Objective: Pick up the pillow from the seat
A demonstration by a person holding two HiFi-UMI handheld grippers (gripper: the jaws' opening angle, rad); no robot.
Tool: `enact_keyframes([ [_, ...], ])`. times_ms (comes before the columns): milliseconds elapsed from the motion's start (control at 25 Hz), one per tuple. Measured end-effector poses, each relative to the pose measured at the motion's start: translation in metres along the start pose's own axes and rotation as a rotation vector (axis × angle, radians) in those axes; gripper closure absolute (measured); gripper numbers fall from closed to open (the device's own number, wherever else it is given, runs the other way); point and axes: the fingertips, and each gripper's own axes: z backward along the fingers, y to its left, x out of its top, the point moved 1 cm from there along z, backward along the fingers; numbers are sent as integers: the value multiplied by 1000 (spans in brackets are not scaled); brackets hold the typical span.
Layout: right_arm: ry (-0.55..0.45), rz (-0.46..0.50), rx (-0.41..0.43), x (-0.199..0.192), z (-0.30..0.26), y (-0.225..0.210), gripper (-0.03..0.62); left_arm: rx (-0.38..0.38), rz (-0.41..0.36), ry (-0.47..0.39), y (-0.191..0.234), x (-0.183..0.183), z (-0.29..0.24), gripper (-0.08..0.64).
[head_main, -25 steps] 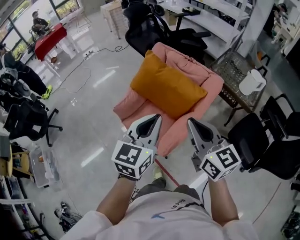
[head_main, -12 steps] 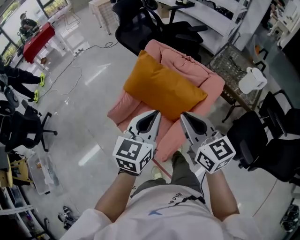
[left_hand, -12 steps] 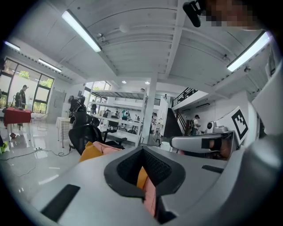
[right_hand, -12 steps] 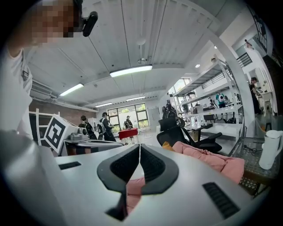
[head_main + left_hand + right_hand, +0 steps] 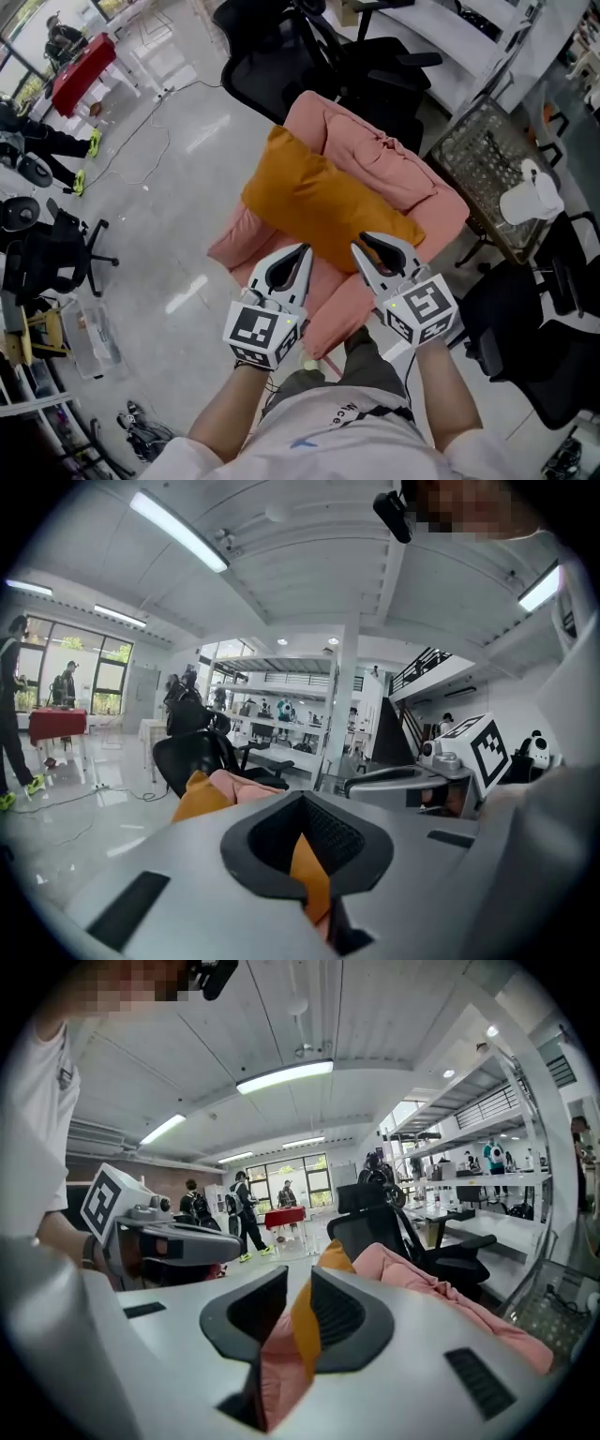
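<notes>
An orange pillow (image 5: 319, 202) leans on the seat and back of a pink armchair (image 5: 394, 169). Both grippers hover side by side over the chair's near edge, pointing at the pillow's near side without touching it. My left gripper (image 5: 302, 251) has its tips together and nothing in them. My right gripper (image 5: 361, 246) is opening, with a narrow gap between its jaws and nothing in it. The left gripper view shows the pillow (image 5: 192, 794) beyond the gripper (image 5: 302, 799). In the right gripper view the pillow (image 5: 335, 1258) and armchair (image 5: 422, 1274) lie past the parted gripper (image 5: 300, 1277).
Black office chairs stand behind the armchair (image 5: 281, 56) and at the right (image 5: 525, 347). A wire-mesh side table (image 5: 487, 141) with a white jug (image 5: 530, 202) sits to the right. A red table (image 5: 80, 75) and people are far left. A cable (image 5: 155, 141) crosses the floor.
The armchair and pillow have come nearer, and both grippers now reach over the chair's front edge. The right gripper's jaws have parted slightly.
</notes>
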Motion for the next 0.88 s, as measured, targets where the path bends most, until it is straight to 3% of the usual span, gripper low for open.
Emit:
enact_keyframes([
  [80,54,14,36,-15,-18,-25,459,21,8,20,5,-7,-22,549],
  [120,79,21,47,-23,-27,-39,444,28,11,28,7,-9,-34,549],
  [520,277,110,123,-89,-125,-135,325,120,61,116,46,-33,-111,549],
  [880,406,130,221,-132,-181,-155,274,146,116,180,56,-55,-135,549],
])
